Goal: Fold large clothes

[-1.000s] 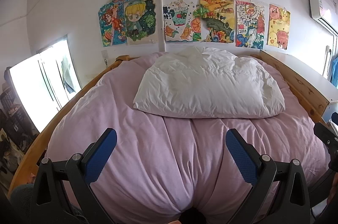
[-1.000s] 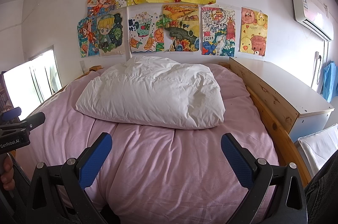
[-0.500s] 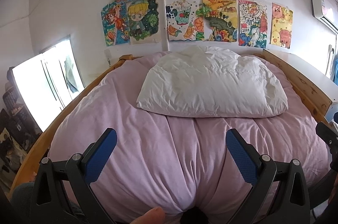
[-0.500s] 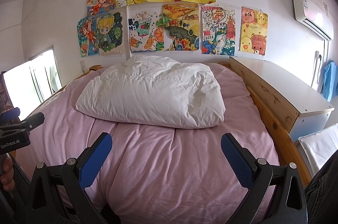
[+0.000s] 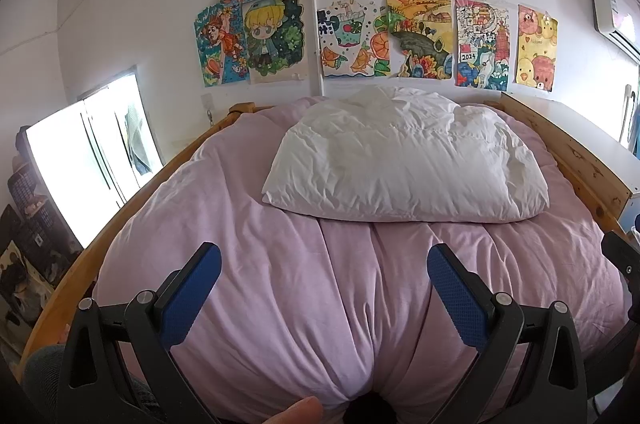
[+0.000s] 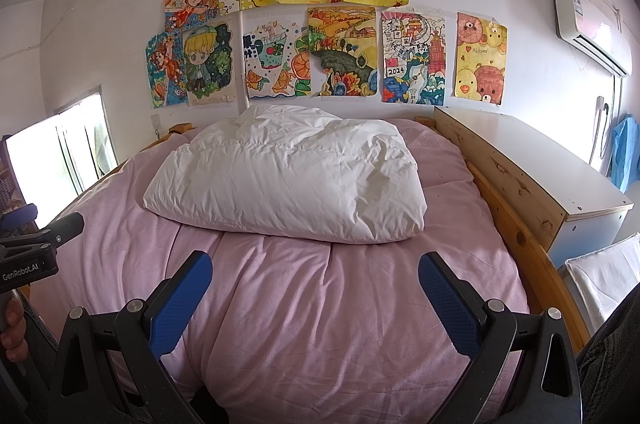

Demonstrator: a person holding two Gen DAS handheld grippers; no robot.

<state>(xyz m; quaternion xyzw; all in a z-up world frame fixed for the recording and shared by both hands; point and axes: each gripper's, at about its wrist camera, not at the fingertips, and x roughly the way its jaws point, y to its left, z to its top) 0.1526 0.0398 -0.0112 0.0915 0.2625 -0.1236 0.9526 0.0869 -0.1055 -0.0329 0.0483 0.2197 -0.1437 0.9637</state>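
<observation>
A puffy white quilted garment (image 5: 404, 168) lies folded in a thick bundle on the pink bedcover (image 5: 248, 224), toward the head of the bed; it also shows in the right wrist view (image 6: 288, 180). My left gripper (image 5: 324, 264) is open and empty, held above the foot of the bed, well short of the bundle. My right gripper (image 6: 316, 264) is open and empty too, beside it on the right. The left gripper's body (image 6: 32, 248) shows at the left edge of the right wrist view.
The bed has a wooden frame (image 6: 516, 224). A white-topped cabinet (image 6: 560, 164) stands along its right side. A bright window (image 5: 80, 160) is on the left. Children's drawings (image 6: 320, 24) cover the wall behind. An air conditioner (image 6: 592, 28) hangs high on the right.
The left wrist view has tilted slightly, so the bed and bundle sit a little lower and farther right. A fingertip has come into its bottom edge. The right gripper has not moved.
</observation>
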